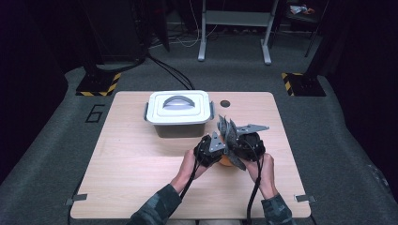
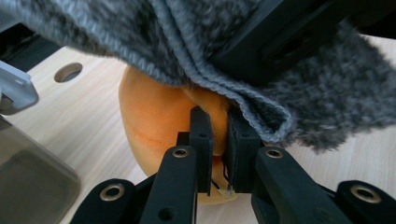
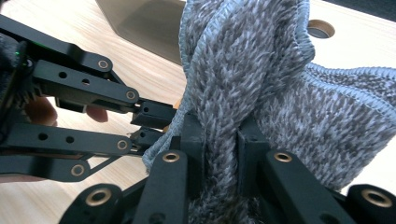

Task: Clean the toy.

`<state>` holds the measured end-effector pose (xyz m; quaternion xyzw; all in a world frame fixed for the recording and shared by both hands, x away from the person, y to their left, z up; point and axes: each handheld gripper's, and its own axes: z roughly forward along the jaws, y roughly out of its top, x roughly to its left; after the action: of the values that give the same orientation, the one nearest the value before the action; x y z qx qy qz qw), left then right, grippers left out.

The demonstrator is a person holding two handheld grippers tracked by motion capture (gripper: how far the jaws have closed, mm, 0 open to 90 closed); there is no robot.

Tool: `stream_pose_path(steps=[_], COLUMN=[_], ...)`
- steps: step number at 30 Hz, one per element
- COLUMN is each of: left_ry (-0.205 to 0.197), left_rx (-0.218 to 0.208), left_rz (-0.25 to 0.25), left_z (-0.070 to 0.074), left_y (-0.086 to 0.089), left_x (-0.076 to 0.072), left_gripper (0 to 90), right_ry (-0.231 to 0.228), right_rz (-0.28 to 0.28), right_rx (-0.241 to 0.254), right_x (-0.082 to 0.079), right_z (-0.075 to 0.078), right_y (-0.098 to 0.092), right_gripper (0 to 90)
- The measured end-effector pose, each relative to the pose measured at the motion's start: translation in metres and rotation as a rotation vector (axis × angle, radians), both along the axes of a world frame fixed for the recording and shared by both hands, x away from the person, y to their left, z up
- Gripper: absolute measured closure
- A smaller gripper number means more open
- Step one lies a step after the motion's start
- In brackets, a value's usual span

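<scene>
Near the middle of the table [image 1: 141,159], a bit toward the person's right, both grippers meet over a small orange ball-like thing [image 2: 159,121] with a grey knitted cloth [image 3: 261,88] draped on top of it.

Left gripper [image 2: 218,149]: jaws closed down tight, pinching a fold of the orange thing's soft skin between the pads. In the left gripper view the knit's edge hangs just above and against the right-hand pad, w/ the other gripper's black body pressing into the cloth from the upper right. In the high view this gripper [image 1: 209,149] sits left of the cloth, hand behind it.

Right gripper [image 3: 219,154]: jaws also pulled in close, clamped on a bunched ridge of the grey cloth that runs up between the pads. The rest of the knit fans out to the right in that view (a ribbed hem shows along its edge). The left gripper's black linkage comes in from the left there, its tips touching the cloth's lower edge. In the high view the right gripper [image 1: 246,143] is just beside the left one, cloth sticking up between them.

Behind the grippers, well apart from the orange thing, stands a grey box w/ white lid [image 1: 178,112], handle lying flat, lid on. A round hole [image 1: 225,103] in the tabletop lies just right of the box.
</scene>
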<state>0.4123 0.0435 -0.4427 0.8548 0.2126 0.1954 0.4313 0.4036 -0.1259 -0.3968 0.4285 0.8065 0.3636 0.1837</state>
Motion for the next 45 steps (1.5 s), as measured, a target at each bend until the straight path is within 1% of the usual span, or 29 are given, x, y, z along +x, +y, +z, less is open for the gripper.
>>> stream_pose_path(steps=[3,5,6,7,8,10,11,12,13,15,16,21,27,29,30,31,35,38,40,42,45], left_ry=[-0.002,-0.001,-0.001,0.0,0.003,0.001,0.001,0.009,0.009,0.009,0.01,0.013,0.014,0.013,0.015,0.015,0.019,0.025,0.022,0.022,0.022], left_rx=[-0.006,-0.005,-0.004,-0.009,-0.013,-0.012,-0.01,-0.021,-0.02,-0.026,-0.024,-0.033,-0.039,-0.038,-0.037,-0.038,-0.041,-0.042,-0.037,-0.043,-0.04], left_rz=[-0.003,-0.004,-0.004,-0.005,-0.003,-0.005,-0.005,-0.003,-0.003,-0.004,-0.003,0.001,0.007,0.012,0.011,0.015,0.034,0.044,0.047,0.053,0.053], left_z=[-0.001,-0.001,-0.001,-0.002,-0.002,-0.003,-0.003,-0.004,-0.004,-0.004,-0.004,-0.005,-0.005,-0.005,-0.005,-0.005,-0.005,-0.004,-0.004,-0.004,-0.004], left_y=[0.001,0.001,0.001,0.001,0.001,0.002,0.003,0.003,0.003,0.004,0.004,0.006,0.006,0.006,0.006,0.006,0.006,0.006,0.006,0.005,0.006], left_x=[0.0,-0.001,-0.001,-0.001,-0.001,-0.002,-0.002,-0.002,-0.002,-0.002,-0.002,-0.002,-0.001,-0.001,-0.001,-0.001,0.002,0.003,0.004,0.004,0.005], left_gripper=[82.7,82.7,82.7,82.7,82.7,82.7,82.7,82.7,82.7,82.7,82.7,82.6,82.5,82.5,82.4,82.4,82.3,82.2,82.1,82.0,82.0], right_ry=[-0.007,-0.01,-0.007,-0.019,-0.015,-0.021,-0.026,-0.035,-0.032,-0.039,-0.041,-0.053,-0.05,-0.043,-0.041,-0.046,-0.062,-0.066,-0.066,-0.053,-0.036], right_rz=[-0.006,-0.021,-0.033,-0.03,-0.047,-0.05,-0.062,-0.072,-0.087,-0.096,-0.115,-0.167,-0.22,-0.215,-0.21,-0.2,-0.152,-0.099,-0.068,-0.032,0.01], right_rx=[-0.015,-0.024,-0.018,-0.024,-0.026,-0.03,-0.032,-0.044,-0.042,-0.047,-0.052,-0.061,-0.064,-0.051,-0.036,-0.033,0.019,0.043,0.046,0.048,0.043], right_x=[0.0,0.0,0.0,0.001,0.001,0.002,0.002,0.003,0.003,0.005,0.006,0.011,0.016,0.017,0.015,0.014,0.006,-0.001,-0.004,-0.007,-0.007], right_z=[-0.001,-0.001,-0.001,-0.001,-0.001,-0.001,-0.001,-0.001,-0.001,-0.002,-0.002,-0.005,-0.011,-0.012,-0.011,-0.011,-0.003,0.002,0.004,0.004,0.002], right_y=[0.0,0.0,0.001,0.0,0.0,-0.003,-0.003,-0.005,-0.006,-0.009,-0.011,-0.022,-0.034,-0.038,-0.039,-0.04,-0.037,-0.028,-0.021,-0.011,-0.001], right_gripper=[77.4,77.6,77.7,77.8,77.8,77.9,77.9,77.9,78.0,78.0,78.0,78.0,77.9,77.8,77.8,77.8,77.8,77.7,77.8,77.8,77.8])
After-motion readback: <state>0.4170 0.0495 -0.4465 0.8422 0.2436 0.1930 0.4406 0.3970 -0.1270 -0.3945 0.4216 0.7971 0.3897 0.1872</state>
